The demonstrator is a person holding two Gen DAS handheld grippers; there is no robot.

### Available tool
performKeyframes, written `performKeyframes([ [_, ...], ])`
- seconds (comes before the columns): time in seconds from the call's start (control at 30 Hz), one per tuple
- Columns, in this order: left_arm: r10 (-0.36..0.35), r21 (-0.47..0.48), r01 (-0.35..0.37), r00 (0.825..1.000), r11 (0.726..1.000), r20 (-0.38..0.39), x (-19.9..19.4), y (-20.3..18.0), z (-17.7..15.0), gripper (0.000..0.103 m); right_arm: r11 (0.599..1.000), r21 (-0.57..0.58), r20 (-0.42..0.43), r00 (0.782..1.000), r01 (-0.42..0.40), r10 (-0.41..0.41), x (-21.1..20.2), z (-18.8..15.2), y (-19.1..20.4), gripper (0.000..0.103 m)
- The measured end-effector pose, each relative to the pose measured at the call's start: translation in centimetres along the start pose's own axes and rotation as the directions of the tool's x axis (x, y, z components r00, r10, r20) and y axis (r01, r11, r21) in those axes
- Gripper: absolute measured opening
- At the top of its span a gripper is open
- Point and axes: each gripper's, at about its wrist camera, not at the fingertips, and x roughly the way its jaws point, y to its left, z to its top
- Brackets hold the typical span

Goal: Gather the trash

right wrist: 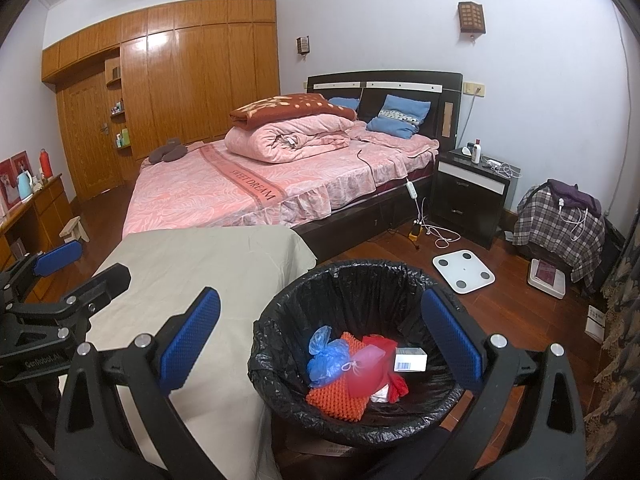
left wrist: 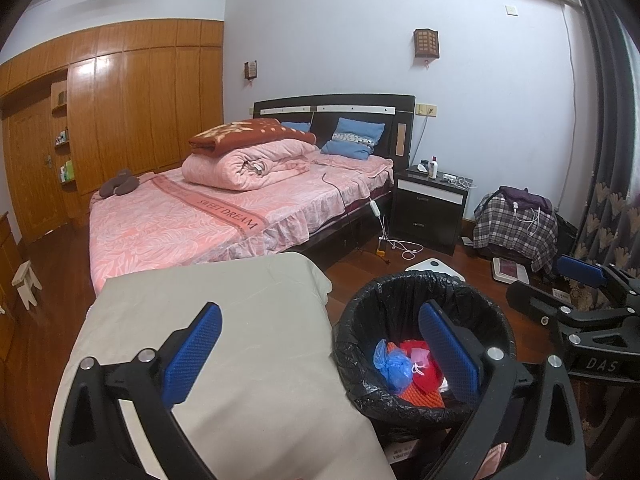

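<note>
Bedroom walls are pale blue, and brown wooden closets (right wrist: pixel 192 68) stand far off to the left, past the left gripper (left wrist: pixel 320 352). Ahead of both grippers is a big bed (right wrist: pixel 256 196) with a pink cover and a rolled pink blanket (right wrist: pixel 280 136) on top. Right under the left gripper lies a flat surface covered with a tan cloth (left wrist: pixel 248 320). This gripper's blue fingers (left wrist: pixel 192 356) are spread wide apart and hold nothing. Just to its right stands a round trash bin (right wrist: pixel 360 280) with a black bag. The right gripper (right wrist: pixel 320 344) hangs over the bin, its fingers spread wide too, with nothing between them. Down inside the bin sit a blue bag (right wrist: pixel 324 356), an orange net sleeve (right wrist: pixel 340 398), a red pouch (right wrist: pixel 366 372) and a small white box (right wrist: pixel 410 358). Farther right, past the bin, a white scale (right wrist: pixel 464 268) lies on the wood floor (right wrist: pixel 520 312) near a dark nightstand (right wrist: pixel 468 196).
</note>
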Motion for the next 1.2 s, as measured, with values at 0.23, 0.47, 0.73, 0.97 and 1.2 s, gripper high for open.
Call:
performKeyframes([
  [0.23,0.000,-0.001,0.000,1.000,1.000,-0.001,-0.2,-0.1,-0.1,0.097,1.000,0.000,-0.001,1.000,0.001,-0.001,0.0,0.0,0.1,0.098],
  [0.47,0.000,0.000,0.000,1.000,1.000,-0.002,-0.3,-0.1,-0.1,0.097,1.000,0.000,-0.001,1.000,0.001,-0.001,0.0,0.0,0.0,0.098],
  [0.73,0.000,-0.006,0.000,1.000,1.000,-0.006,-0.4,-0.3,-0.6,0.097,1.000,0.001,-0.003,1.000,0.000,0.000,-0.1,0.0,0.1,0.098],
  [0.97,-0.002,-0.007,0.001,1.000,1.000,-0.009,-0.5,-0.6,-1.0,0.097,1.000,0.000,-0.004,1.000,0.000,0.000,0.0,-0.2,0.1,0.098],
  [1.2,0.001,-0.009,-0.001,1.000,1.000,-0.012,-0.1,-0.8,-1.0,0.097,1.000,0.000,-0.006,1.000,-0.001,0.001,0.0,-0.1,0.1,0.098],
])
